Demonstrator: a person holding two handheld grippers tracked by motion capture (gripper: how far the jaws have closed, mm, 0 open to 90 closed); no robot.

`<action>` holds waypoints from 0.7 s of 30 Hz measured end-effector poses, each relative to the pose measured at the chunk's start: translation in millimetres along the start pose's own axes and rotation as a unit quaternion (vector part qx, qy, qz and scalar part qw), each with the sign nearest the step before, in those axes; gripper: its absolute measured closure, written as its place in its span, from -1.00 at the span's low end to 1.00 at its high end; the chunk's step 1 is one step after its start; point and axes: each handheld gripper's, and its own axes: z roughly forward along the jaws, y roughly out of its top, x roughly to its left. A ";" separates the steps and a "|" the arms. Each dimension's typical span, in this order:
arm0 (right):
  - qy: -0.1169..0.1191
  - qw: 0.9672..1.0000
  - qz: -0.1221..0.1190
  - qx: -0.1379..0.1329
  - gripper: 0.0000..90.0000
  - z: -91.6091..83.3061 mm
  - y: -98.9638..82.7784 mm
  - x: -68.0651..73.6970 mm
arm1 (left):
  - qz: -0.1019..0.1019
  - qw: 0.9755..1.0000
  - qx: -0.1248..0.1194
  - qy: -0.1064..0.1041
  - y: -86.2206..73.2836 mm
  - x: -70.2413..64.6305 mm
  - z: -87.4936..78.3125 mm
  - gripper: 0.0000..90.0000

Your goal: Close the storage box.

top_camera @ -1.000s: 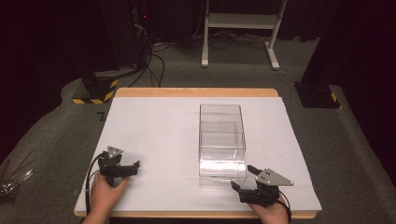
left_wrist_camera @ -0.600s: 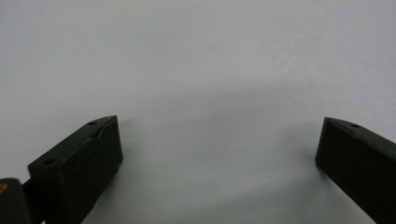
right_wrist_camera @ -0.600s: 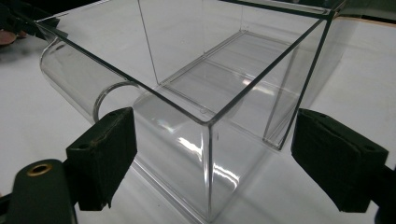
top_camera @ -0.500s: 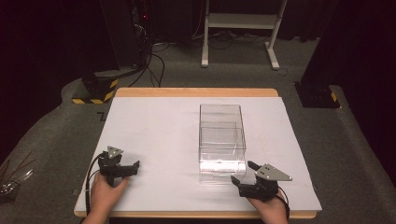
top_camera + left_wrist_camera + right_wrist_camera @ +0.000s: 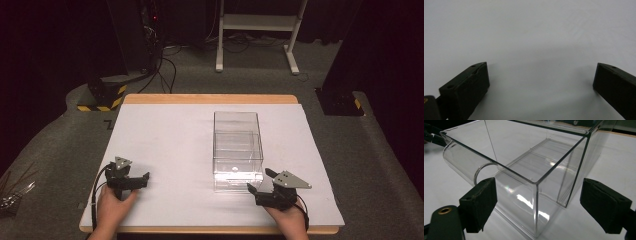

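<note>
Right tool (image 5: 260,186) at lower right of the high view, jaws spread wide, aimed at the near corner of the clear acrylic box (image 5: 238,150); in the right gripper view that corner (image 5: 535,195) sits between the jaws, not touched. Box stands mid-frame on the white table (image 5: 165,135). Left tool (image 5: 142,179) lower left, jaws spread over bare table, well apart from the box.

Left black two-jaw gripper (image 5: 145,176) low at near-left, jaws wide apart, pointing right; left hand (image 5: 112,206) wrapped round its grip. Right black two-jaw gripper (image 5: 260,182) low at near-right, jaws wide apart, angled up-left; right hand (image 5: 286,217) behind it.
</note>
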 end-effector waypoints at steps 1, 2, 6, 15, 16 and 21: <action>0.000 1.000 0.000 0.000 -0.68 0.0 0.0 0.0 | 0.000 1.000 0.000 0.000 0.0 0.0 0.0 -0.98; -0.001 1.000 -0.001 0.001 -0.68 0.6 0.4 -0.5 | 0.000 1.000 0.000 0.000 0.0 0.0 0.0 -0.98; -0.002 1.000 -0.001 0.003 -0.68 2.3 1.3 -1.8 | 0.000 1.000 0.000 0.000 0.0 0.0 0.0 -0.98; -0.007 1.000 -0.004 0.010 -0.69 5.6 6.9 -6.0 | 0.000 1.000 0.000 0.000 0.1 0.1 0.1 -0.98; -0.007 1.000 -0.004 0.010 -0.69 5.6 6.9 -6.0 | 0.000 1.000 0.000 0.000 0.1 0.1 0.1 -0.98; -0.010 1.000 0.006 0.012 -0.70 11.0 9.4 -11.0 | 0.000 1.000 0.000 0.000 0.0 0.0 0.0 -0.98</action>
